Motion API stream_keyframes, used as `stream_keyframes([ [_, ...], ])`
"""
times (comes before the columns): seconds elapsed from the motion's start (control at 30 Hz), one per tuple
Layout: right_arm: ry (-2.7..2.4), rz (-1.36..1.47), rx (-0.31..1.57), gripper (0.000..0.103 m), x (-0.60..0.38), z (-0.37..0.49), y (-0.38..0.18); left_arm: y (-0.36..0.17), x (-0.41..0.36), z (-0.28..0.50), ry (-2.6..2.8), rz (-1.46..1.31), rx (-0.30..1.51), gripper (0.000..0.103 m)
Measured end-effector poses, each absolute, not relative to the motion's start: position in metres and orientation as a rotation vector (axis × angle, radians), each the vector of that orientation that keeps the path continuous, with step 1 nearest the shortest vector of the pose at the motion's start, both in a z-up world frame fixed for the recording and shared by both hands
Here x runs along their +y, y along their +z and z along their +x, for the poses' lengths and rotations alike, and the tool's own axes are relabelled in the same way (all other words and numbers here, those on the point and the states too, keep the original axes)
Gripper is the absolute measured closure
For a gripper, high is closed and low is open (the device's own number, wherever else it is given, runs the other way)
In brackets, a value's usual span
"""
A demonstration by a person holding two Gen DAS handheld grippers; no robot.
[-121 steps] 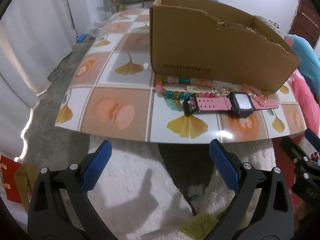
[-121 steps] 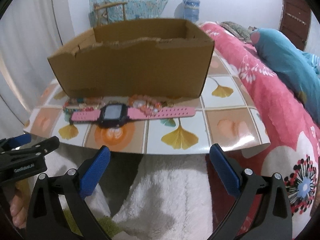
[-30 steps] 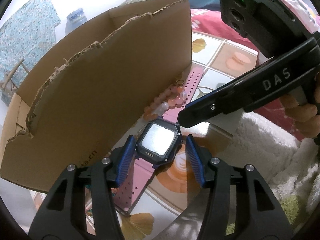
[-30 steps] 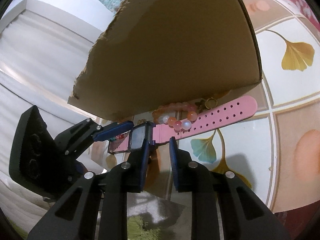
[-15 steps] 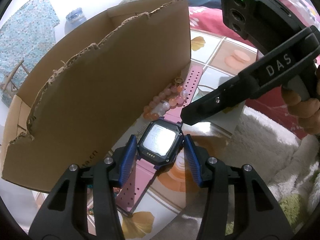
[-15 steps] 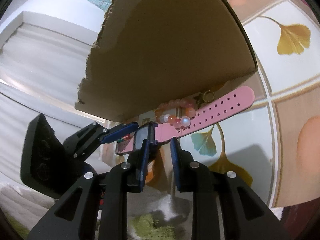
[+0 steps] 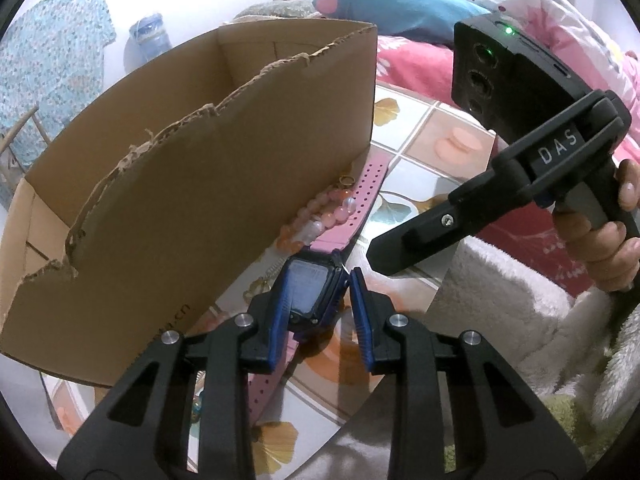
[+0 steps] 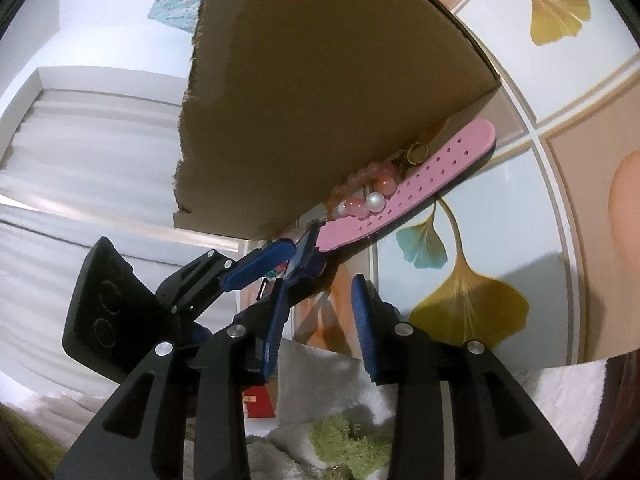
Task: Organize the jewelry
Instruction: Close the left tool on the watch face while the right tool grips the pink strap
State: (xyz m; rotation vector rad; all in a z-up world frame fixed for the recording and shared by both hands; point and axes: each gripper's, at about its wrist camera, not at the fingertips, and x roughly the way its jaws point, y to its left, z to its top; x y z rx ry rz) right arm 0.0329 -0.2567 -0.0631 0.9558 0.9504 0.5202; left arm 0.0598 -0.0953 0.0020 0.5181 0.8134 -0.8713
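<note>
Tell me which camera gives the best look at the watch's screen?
The left wrist view: the watch faces it, its screen visible between the left tool's pads. The right wrist view catches the watch edge-on, showing mostly its pink strap and no screen.

Left of the left tongs (image 7: 318, 312), beads and a small charm (image 7: 260, 286) partly hidden behind the cardboard box (image 7: 192, 184). Lower pink watch (image 7: 310, 296) strap covered by the left finger. Printed lettering on the box wall cut off, unreadable. Box interior mostly unseen.
</note>
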Motion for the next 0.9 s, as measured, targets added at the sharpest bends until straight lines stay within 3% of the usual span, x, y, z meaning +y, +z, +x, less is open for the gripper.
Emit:
stream_keyframes([
  [0.13, 0.512, 0.996, 0.951, 0.063, -0.256, 0.037, -0.063, -0.001, -0.090, 0.069, -0.900, 0.444, 0.854, 0.076],
  [0.5, 0.490, 1.029, 0.961, 0.063, -0.254, 0.039, -0.062, 0.001, -0.077, 0.076, -0.915, 0.357, 0.869, 0.077],
  [0.57, 0.484, 1.027, 0.962, 0.063, -0.251, 0.042, -0.061, 0.003, -0.077, 0.073, -0.923, 0.364, 0.859, 0.075],
  [0.63, 0.479, 1.020, 0.964, 0.063, -0.249, 0.043, -0.060, 0.006, -0.075, 0.068, -0.921, 0.375, 0.841, 0.065],
  [0.9, 0.487, 1.050, 0.951, 0.063, -0.250, 0.046, -0.065, 0.004, -0.072, 0.057, -0.898, 0.410, 0.857, 0.061],
])
